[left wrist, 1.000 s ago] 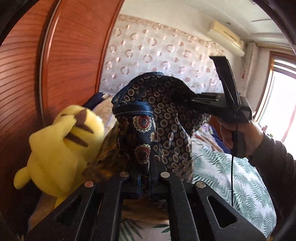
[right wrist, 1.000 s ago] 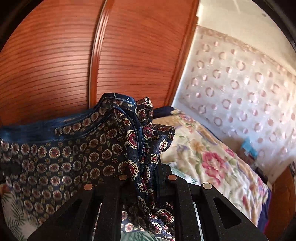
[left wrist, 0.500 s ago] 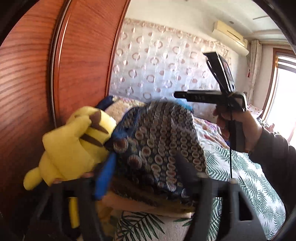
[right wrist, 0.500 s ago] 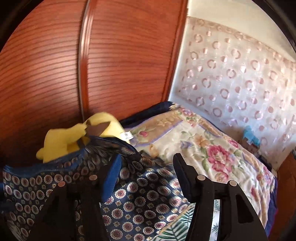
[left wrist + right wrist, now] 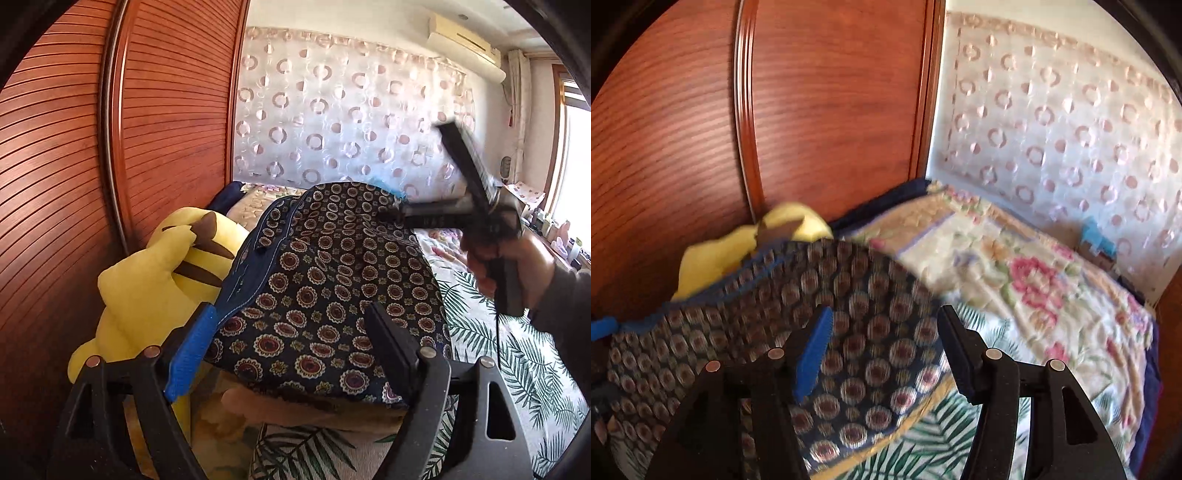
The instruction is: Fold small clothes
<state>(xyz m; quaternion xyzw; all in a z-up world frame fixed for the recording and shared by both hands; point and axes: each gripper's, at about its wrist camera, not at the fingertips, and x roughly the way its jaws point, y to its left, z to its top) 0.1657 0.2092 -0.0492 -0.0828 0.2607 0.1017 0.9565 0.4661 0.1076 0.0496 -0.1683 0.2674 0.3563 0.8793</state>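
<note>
Both claws have just opened and let go; the left claw (image 5: 291,347) and right claw (image 5: 882,350) stand wide and empty; the patterned garment (image 5: 325,295) now lies on the bed (image 5: 1015,280), beside the yellow plush toy (image 5: 147,291); this fold looks done.

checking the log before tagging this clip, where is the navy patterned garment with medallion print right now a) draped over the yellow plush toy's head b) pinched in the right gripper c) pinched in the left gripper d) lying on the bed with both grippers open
d, the navy patterned garment with medallion print lies on the bed, and the left gripper and the right gripper both stand open, pressing on nothing.
</note>
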